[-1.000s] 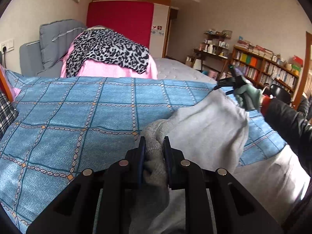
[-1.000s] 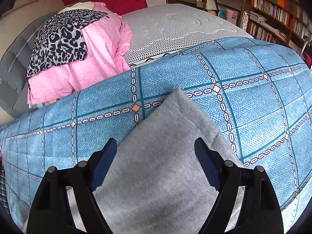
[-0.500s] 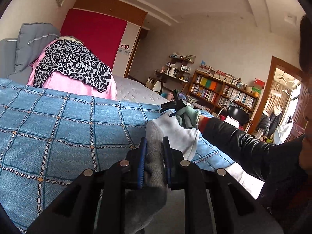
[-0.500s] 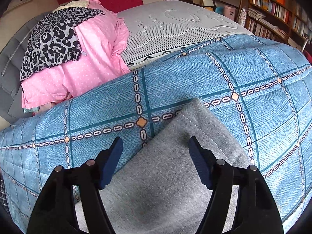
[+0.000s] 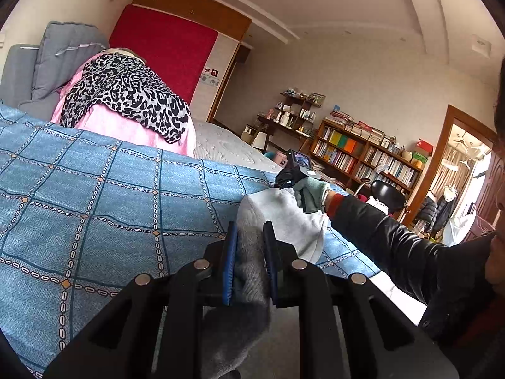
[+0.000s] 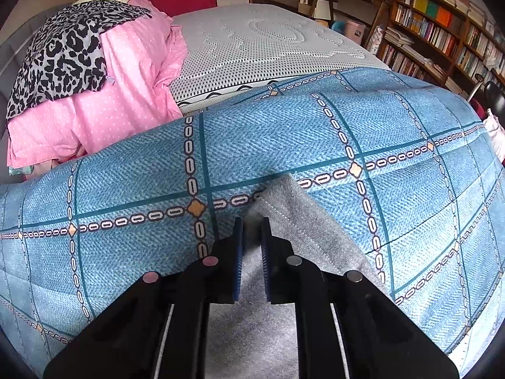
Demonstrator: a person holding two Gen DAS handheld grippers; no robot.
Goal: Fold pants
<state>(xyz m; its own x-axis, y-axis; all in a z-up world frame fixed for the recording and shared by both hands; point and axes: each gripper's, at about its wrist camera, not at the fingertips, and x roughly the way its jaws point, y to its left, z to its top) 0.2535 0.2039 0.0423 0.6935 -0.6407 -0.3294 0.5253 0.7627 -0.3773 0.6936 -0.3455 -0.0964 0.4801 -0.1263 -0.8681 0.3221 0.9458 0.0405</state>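
Note:
Grey pants (image 5: 277,218) lie on a blue patterned bedspread (image 5: 94,208). My left gripper (image 5: 249,237) is shut on a bunched fold of the grey fabric and holds it raised. In the right wrist view the pants (image 6: 296,221) show a stitched hem corner on the bedspread (image 6: 394,132). My right gripper (image 6: 252,230) is shut on that corner. The right gripper (image 5: 284,180) also shows in the left wrist view, held by a gloved hand at the pants' far end.
A pile of pink bedding with a leopard-print cloth (image 5: 126,94) sits at the head of the bed, also in the right wrist view (image 6: 69,50). Bare grey mattress (image 6: 258,41) lies beyond the bedspread. Bookshelves (image 5: 363,154) stand to the right.
My right gripper has closed from wide open onto the pants' hem corner. My left gripper has lifted and tilted up with the fabric still in it.

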